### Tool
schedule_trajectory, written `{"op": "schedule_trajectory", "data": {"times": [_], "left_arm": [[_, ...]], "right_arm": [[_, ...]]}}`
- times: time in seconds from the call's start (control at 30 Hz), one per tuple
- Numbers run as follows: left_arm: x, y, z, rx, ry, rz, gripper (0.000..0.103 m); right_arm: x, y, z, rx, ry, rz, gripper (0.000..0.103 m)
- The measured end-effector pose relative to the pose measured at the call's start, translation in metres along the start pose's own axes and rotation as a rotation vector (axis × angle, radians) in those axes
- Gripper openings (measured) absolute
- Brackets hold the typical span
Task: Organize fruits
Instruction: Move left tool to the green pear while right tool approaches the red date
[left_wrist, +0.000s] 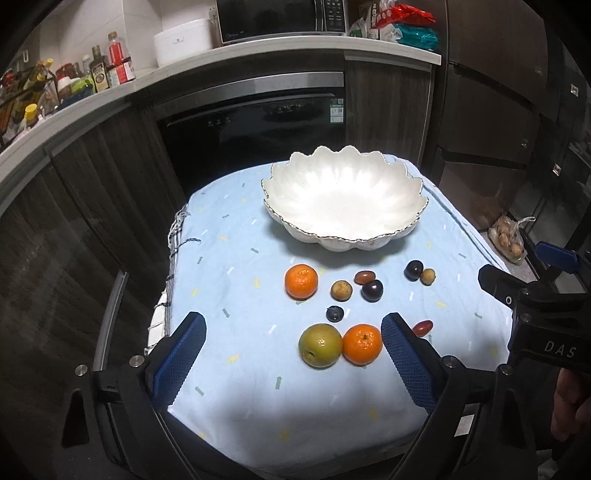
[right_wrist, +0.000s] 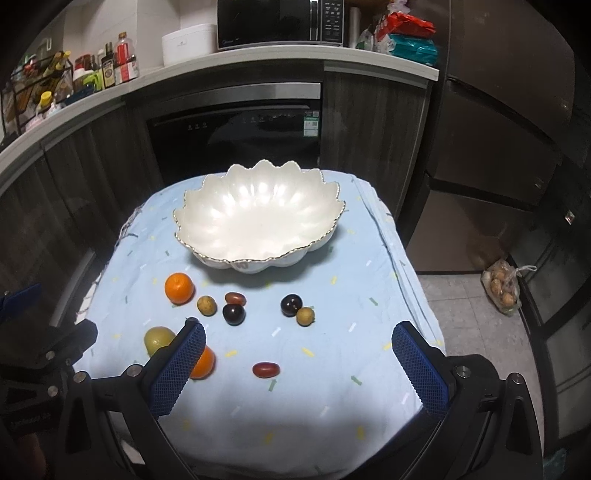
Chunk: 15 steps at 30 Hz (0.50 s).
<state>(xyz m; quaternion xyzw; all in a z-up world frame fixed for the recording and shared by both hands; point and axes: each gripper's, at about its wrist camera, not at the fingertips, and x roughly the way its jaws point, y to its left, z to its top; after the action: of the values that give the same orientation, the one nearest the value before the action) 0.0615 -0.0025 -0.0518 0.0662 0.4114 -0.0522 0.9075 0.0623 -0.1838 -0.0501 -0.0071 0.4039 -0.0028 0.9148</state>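
An empty white scalloped bowl (left_wrist: 295, 192) (right_wrist: 207, 214) stands at the far side of a small table under a light blue cloth (left_wrist: 240, 266) (right_wrist: 332, 332). In front of it lie loose fruits: two oranges (left_wrist: 301, 281) (left_wrist: 362, 344), a green pear (left_wrist: 320, 345), dark plums (left_wrist: 371, 290) (right_wrist: 291, 305), small tan fruits (left_wrist: 340, 290) (right_wrist: 305, 316), red oval fruits (left_wrist: 422, 328) (right_wrist: 266, 369) and a blueberry (left_wrist: 334, 314). My left gripper (left_wrist: 293, 350) is open above the near fruits. My right gripper (right_wrist: 298, 356) is open over the red oval fruit.
Dark cabinets and a built-in oven stand behind the table. The counter above holds bottles (left_wrist: 99, 70), a white pot (left_wrist: 183, 40) and a microwave (left_wrist: 280, 16). A plastic bag of produce (right_wrist: 504, 288) lies on the floor at the right.
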Motion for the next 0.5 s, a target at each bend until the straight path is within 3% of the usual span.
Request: {"op": "schedule_trajectory", "data": {"times": [0.5], "left_arm": [[0.057, 0.001, -0.02, -0.021, 0.084, -0.037, 0.094]], "right_arm": [[0.045, 0.01, -0.01, -0.051, 0.03, 0.001, 0.102]]}}
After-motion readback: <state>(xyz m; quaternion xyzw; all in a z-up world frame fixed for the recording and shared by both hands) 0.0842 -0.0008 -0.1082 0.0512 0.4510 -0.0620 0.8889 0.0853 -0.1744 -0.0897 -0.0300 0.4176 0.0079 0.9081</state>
